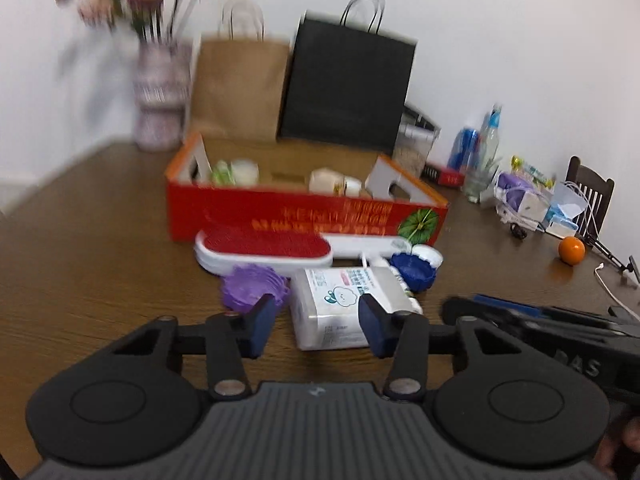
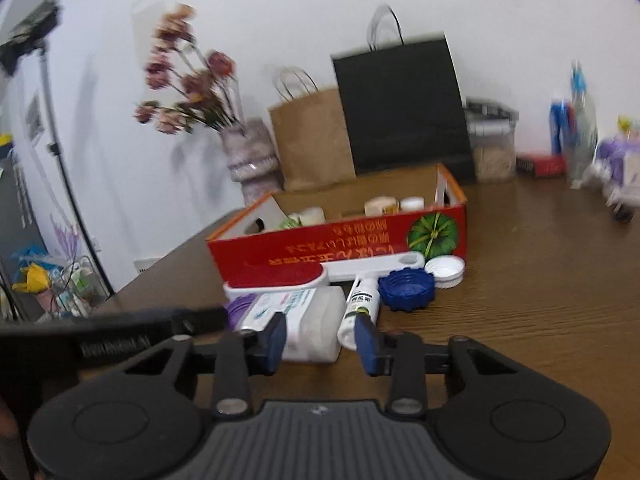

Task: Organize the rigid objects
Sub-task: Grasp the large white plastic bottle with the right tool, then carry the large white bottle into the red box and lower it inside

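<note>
Now I square the half-open, empty left tool point(image 1: 316, 326) over the tissue pack point(image 1: 340, 306), while the narrower right tool point(image 2: 320, 338), holding nothing, lines up on the small white bottle point(image 2: 358, 308).

- The red cardboard box point(image 2: 340, 240) stands open on the brown table point(image 2: 540, 300), with small bottles inside.
- Just in front of the box lie a red-faced lint brush point(image 2: 280, 278), a blue ridged lid point(image 2: 406, 289) and a white cap point(image 2: 445, 270).
- Nearer than those lie a white tissue pack point(image 2: 304, 320) and a white spray bottle point(image 2: 360, 308).
- The right gripper point(image 2: 322, 342) hovers before them, jaws apart around nothing.
- Behind the box stand a brown bag point(image 2: 312, 140), a black bag point(image 2: 400, 108) and a flower vase point(image 2: 252, 156).
</note>
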